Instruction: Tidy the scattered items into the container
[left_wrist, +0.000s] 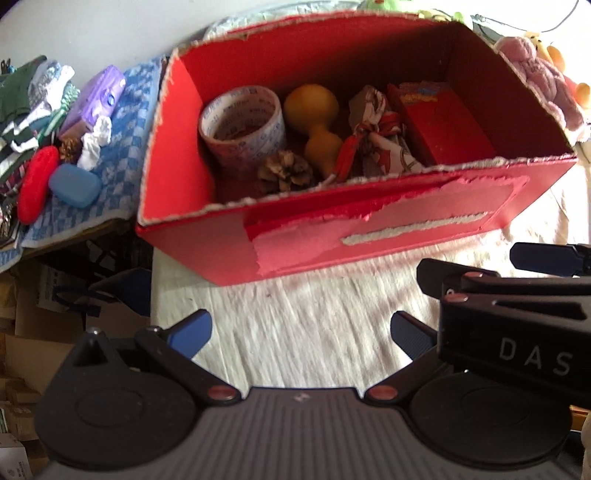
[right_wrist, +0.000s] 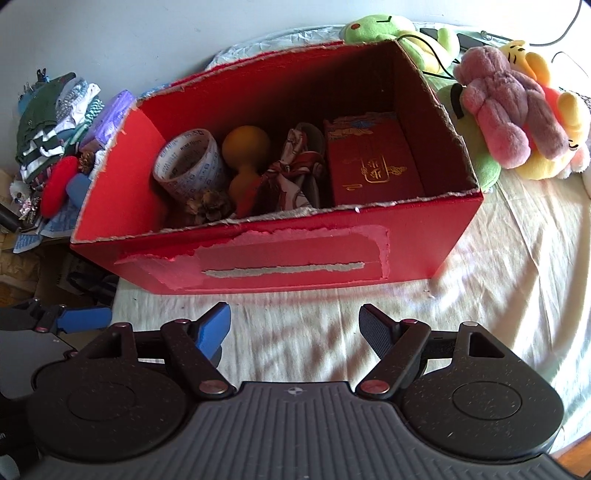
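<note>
Red box (right_wrist: 280, 258) on pale cloth, already holding tape roll (right_wrist: 190, 162), gourd toy (right_wrist: 245, 144), pine cone (right_wrist: 210, 205), scarf (right_wrist: 295, 173).

Both grippers, left (left_wrist: 301, 332) and right (right_wrist: 295, 328), hover before box, jaws wide, empty.

Left of box: blue case (left_wrist: 74, 184), probably hard and slick; take across short sides. Red pouch (left_wrist: 37, 184) looks soft, light.

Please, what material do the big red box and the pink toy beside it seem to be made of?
The red box looks like cardboard with a smooth, matte red coating: its cut rims are ragged and pale, and a torn patch on the front shows a lighter layer beneath. The pink toy appears to be plush fabric, probably stuffed: its surface is fuzzy and its shapes are soft and rounded.
</note>
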